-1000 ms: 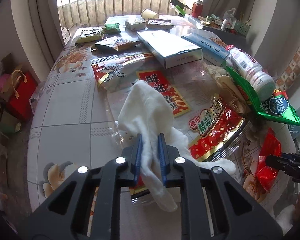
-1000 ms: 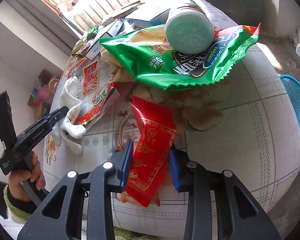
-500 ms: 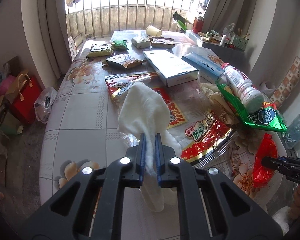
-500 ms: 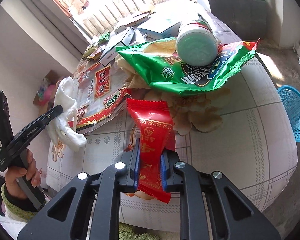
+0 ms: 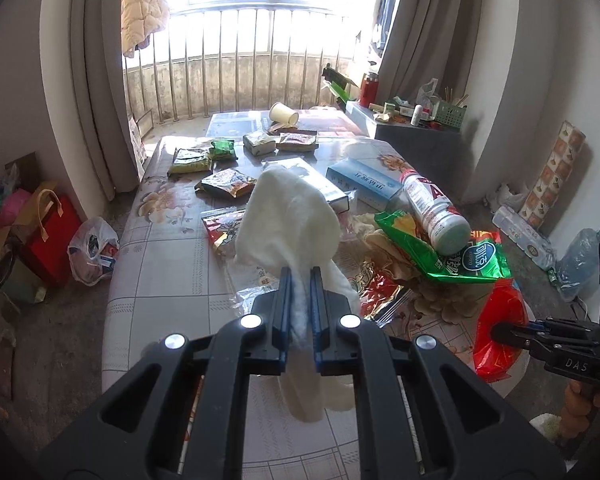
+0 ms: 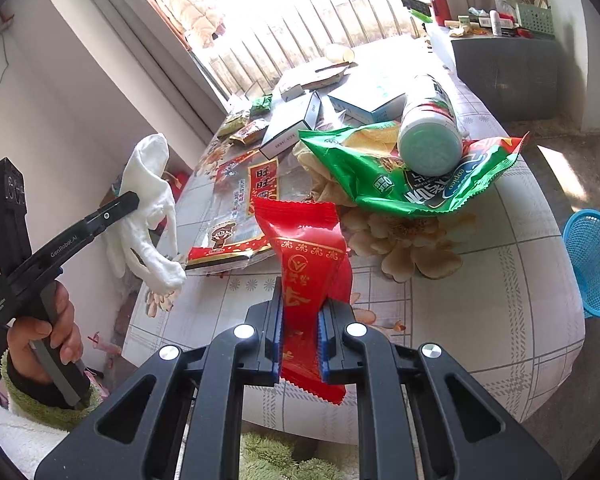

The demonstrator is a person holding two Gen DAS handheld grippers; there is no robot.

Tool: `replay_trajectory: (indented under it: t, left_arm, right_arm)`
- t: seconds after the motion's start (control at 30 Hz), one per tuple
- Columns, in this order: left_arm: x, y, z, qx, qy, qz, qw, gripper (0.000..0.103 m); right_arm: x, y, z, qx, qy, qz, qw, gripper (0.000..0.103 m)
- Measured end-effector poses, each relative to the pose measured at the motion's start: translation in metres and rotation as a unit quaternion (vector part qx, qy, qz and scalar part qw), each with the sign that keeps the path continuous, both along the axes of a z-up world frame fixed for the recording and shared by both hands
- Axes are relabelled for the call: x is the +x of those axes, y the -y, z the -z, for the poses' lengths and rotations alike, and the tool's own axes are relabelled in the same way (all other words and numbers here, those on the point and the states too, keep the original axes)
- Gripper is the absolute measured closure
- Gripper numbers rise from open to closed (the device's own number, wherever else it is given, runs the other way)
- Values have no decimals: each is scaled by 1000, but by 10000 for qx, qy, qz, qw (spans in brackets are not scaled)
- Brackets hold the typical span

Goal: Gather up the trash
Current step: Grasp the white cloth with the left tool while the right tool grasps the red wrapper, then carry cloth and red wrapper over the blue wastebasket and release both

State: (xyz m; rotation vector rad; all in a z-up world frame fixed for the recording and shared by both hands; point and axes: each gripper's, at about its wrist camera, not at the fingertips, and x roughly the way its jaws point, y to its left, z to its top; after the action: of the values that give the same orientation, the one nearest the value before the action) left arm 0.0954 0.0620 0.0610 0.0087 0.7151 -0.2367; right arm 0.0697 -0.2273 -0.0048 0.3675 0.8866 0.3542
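Note:
A crumpled white tissue [image 5: 288, 216] hangs above the table, and my left gripper [image 5: 300, 272] is shut on its lower part. From the right wrist view the same tissue [image 6: 148, 184] dangles from the left gripper [image 6: 134, 200], which a hand holds at the left. My right gripper [image 6: 300, 284] is shut on a red snack wrapper [image 6: 304, 236], lifted off the flowered table [image 6: 480, 280]. In the left wrist view that red wrapper [image 5: 500, 308] hangs at the table's right edge from the right gripper [image 5: 496, 334].
A green chip bag [image 6: 412, 176] with a white bottle [image 6: 428, 136] on it lies over spilled chips [image 6: 404, 240]. Red-gold wrappers [image 6: 240, 208], boxes [image 5: 364, 184] and small packets litter the table. A blue basket [image 6: 592, 260] stands on the floor at the right.
Both grippers closed on their items and rose. The tissue and the red wrapper, which lay on the table, now hang clear of it.

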Motion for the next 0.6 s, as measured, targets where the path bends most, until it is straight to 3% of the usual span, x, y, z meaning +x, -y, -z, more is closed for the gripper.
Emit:
replay_trajectory:
  t: [0.17,0.3,0.43,0.6]
  left_arm:
    - [-4,33,-35,-121,341,631,9974,96]
    - [1,83,-61,-261,571,1448,9875,96]
    - [17,157,-79,-434,507,2441,9675,96]
    - [42,274,-80,-421,9,3605,9318,96]
  right_arm:
    - [-22,27,-27,82,445,315,9985,90]
    - [-40,75,-47,144,734,983,9923,90]
    - [-59,138,-57,90,887,1906,9776,90]
    - [-78,227,-44,423,784,2889,9532,90]
